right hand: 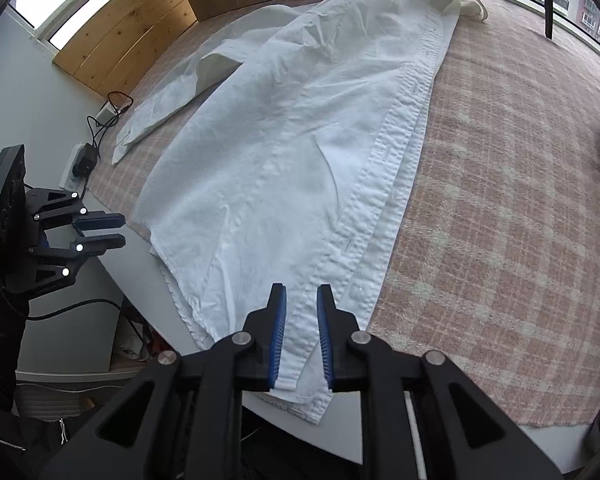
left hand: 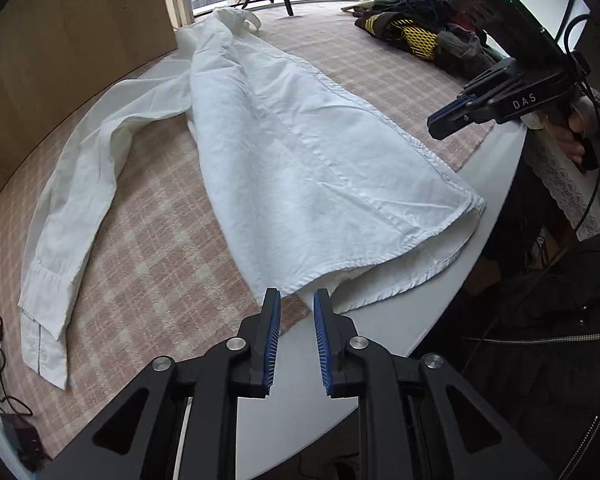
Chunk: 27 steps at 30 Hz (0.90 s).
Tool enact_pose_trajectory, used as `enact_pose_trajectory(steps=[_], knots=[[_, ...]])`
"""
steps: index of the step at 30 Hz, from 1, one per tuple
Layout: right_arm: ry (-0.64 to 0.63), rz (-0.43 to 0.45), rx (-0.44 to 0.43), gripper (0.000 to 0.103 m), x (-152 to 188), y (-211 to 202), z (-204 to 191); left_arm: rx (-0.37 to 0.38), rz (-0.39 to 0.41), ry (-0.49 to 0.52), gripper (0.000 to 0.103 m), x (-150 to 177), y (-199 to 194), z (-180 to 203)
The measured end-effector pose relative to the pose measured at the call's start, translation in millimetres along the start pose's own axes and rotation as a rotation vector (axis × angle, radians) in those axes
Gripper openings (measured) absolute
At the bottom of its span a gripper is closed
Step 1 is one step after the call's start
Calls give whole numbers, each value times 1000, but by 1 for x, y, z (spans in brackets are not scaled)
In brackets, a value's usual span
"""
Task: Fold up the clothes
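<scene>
I have the white shirt (left hand: pixel 300 152) lying halved lengthwise on the pink plaid blanket (right hand: pixel 500 200), sleeve (left hand: pixel 72 208) flung out leftward. My left gripper (left hand: pixel 296 340) and right gripper (right hand: pixel 302 336) gape narrowly at its hem, empty. I judge a hem grasp comes next.

White shirt (left hand: pixel 284 152), pink plaid cloth (right hand: pixel 500 200)

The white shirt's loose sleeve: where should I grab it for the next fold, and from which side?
Judging by its pose, take the sleeve at the cuff with the left gripper, open now. The cuff lies flat on the checked cloth, clear of the shirt body, so come in low from the near table edge and pinch its stiff hem.
</scene>
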State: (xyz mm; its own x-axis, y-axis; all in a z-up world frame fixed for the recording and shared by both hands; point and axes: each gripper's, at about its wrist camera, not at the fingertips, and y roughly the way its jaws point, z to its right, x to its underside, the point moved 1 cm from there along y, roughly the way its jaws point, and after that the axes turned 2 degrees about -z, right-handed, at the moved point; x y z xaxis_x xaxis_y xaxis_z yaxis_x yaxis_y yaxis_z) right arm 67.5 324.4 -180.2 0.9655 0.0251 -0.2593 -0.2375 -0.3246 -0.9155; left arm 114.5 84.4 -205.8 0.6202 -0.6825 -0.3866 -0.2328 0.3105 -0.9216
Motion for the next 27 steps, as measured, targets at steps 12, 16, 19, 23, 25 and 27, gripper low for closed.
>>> enact_pose_trajectory(steps=[12, 16, 19, 23, 25, 27], knots=[[-45, -72, -81, 26, -4, 49, -24, -392, -23, 52, 44, -91, 37, -87], [47, -60, -50, 26, -3, 54, -24, -413, -54, 123, 47, -122, 77, -110], [118, -44, -25, 30, -3, 56, -24, -449, -90, 153, 47, -138, 111, -134], [211, -26, 22, 34, -1, 58, -25, -412, -64, 142, 10, -152, 119, -162], [249, -24, 53, 34, 1, 59, -28, -384, -49, 107, 3, -158, 112, -181], [269, -24, 76, 34, 2, 60, -30, -369, -20, 85, 3, -164, 100, -201]])
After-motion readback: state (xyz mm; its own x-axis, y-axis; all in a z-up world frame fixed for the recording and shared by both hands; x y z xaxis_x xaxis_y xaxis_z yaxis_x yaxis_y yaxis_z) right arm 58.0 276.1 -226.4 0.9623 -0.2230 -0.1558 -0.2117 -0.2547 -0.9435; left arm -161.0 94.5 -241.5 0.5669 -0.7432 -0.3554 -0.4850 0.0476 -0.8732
